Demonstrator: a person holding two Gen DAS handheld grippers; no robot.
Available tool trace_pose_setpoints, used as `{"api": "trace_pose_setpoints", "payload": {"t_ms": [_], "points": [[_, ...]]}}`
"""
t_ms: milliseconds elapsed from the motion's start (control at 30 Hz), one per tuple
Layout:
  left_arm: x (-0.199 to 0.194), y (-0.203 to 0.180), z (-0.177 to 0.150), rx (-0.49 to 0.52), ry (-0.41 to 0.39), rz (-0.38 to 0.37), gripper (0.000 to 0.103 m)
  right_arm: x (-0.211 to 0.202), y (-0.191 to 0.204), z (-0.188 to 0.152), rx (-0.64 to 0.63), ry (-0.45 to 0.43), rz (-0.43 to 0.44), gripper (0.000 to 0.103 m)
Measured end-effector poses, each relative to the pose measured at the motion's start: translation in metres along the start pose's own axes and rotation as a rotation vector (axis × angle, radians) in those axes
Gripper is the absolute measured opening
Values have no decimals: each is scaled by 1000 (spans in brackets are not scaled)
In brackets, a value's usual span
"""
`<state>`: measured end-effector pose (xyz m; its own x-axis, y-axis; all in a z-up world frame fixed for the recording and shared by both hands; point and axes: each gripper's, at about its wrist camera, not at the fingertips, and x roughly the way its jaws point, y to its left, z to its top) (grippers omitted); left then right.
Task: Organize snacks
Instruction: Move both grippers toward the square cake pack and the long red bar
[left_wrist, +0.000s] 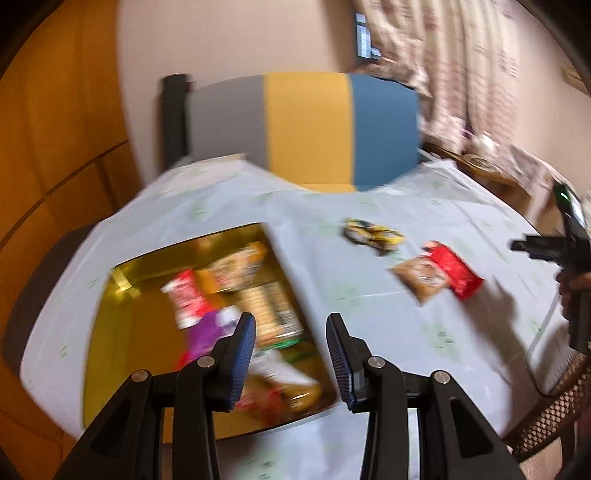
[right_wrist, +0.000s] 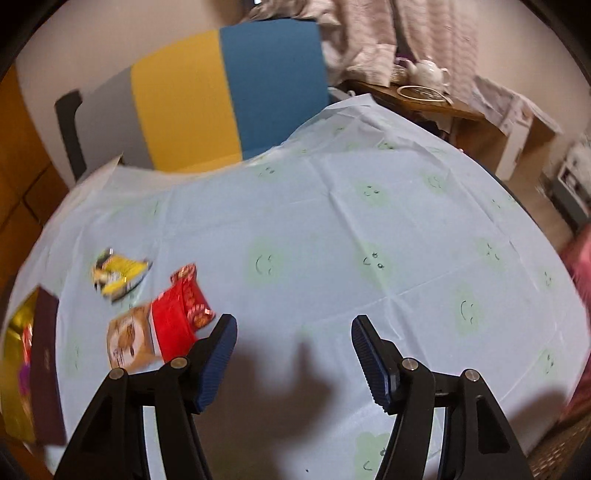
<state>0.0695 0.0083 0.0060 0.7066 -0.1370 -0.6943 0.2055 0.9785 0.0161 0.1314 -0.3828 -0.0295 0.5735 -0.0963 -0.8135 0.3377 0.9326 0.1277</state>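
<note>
Worktop (right_wrist: 369, 229) under pale cloth, gold box (left_wrist: 110, 325) of snacks on its left, red packet (right_wrist: 177, 317) overlapping brown packet (right_wrist: 127, 341) mid-cloth, yellow packet (right_wrist: 120, 275) just beyond; left gripper (left_wrist: 291, 354) jaws narrow and empty, right gripper (right_wrist: 293, 363) jaws wider, empty.

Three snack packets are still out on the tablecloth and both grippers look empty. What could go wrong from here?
1. The red packet overlaps the brown packet; a grasp there may catch both or drag one along.
2. The yellow packet lies flat on the thin tablecloth; the right gripper, jaws open and empty, could pinch cloth too.
3. The gold box is already piled with snacks under the left gripper; further packets may slide out.
</note>
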Motion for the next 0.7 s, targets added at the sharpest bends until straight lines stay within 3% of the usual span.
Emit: {"api": "trace_pose_setpoints", "payload": {"t_ms": [100, 300, 400, 467, 600, 700], "points": [[22, -25, 13, 13, 74, -111, 40, 1, -3, 2, 24, 6, 17, 72], [67, -72, 37, 39, 186, -196, 40, -2, -4, 2, 47, -2, 42, 74], [86, -90, 44, 43, 219, -193, 46, -3, -4, 1, 47, -6, 49, 77], [98, -99, 46, 42, 248, -213, 61, -3, -3, 1, 41, -9, 50, 77], [131, -110, 49, -28, 355, -252, 62, -4, 0, 1, 31, -11, 61, 78], [150, -117, 52, -69, 392, -244, 62, -6, 0, 2, 32, -16, 69, 79]]}}
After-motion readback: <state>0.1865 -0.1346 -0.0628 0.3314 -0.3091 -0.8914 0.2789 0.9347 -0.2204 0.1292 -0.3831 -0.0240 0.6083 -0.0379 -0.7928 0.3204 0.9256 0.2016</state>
